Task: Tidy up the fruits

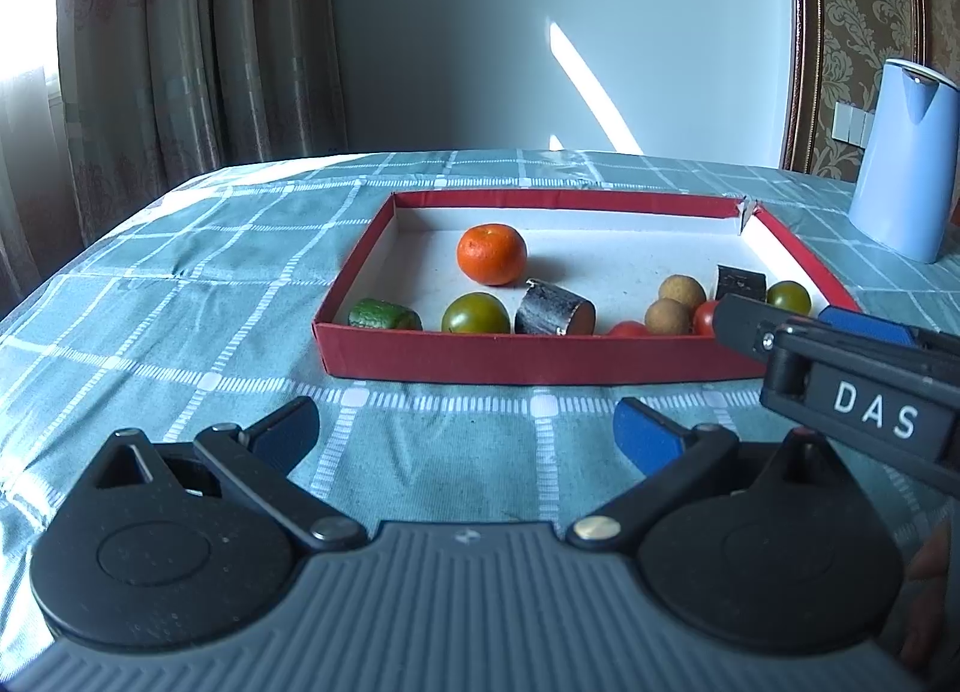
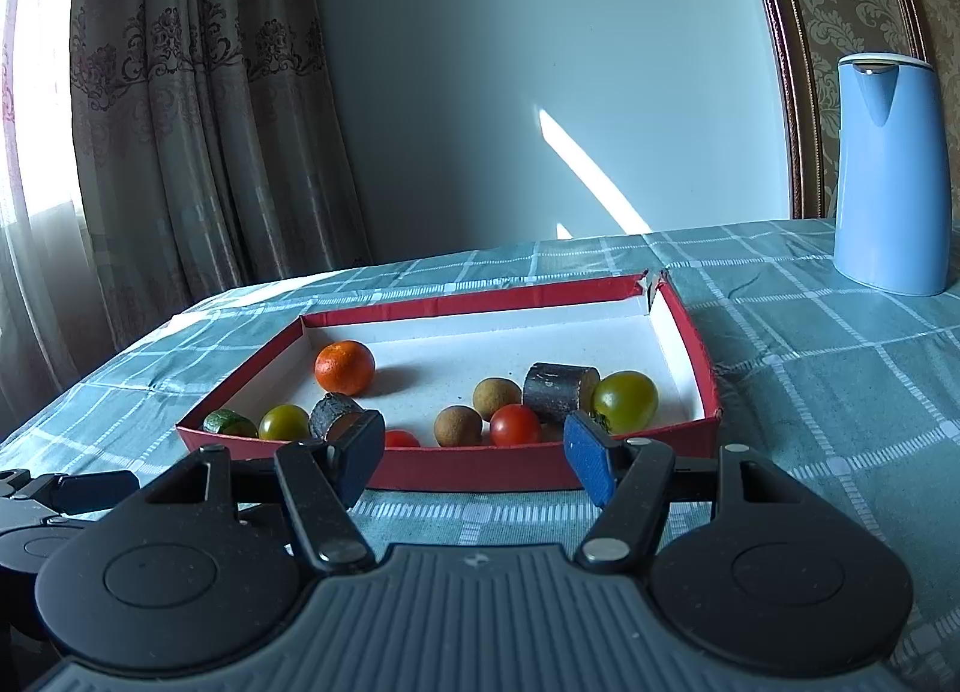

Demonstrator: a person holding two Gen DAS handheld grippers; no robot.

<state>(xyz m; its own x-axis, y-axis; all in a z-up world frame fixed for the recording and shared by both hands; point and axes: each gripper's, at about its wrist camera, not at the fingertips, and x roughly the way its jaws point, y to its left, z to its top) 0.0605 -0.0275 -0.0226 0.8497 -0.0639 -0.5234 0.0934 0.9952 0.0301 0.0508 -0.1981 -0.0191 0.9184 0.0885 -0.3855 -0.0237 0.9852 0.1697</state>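
Both claws gape empty – checked teal tablecloth, curtains behind

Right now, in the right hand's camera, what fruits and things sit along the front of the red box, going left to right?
Cucumber piece → small green tomato → dark log piece → brown longan → red cherry tomato → big green tomato. A second red tomato is half hidden behind the box wall, so I skip it.
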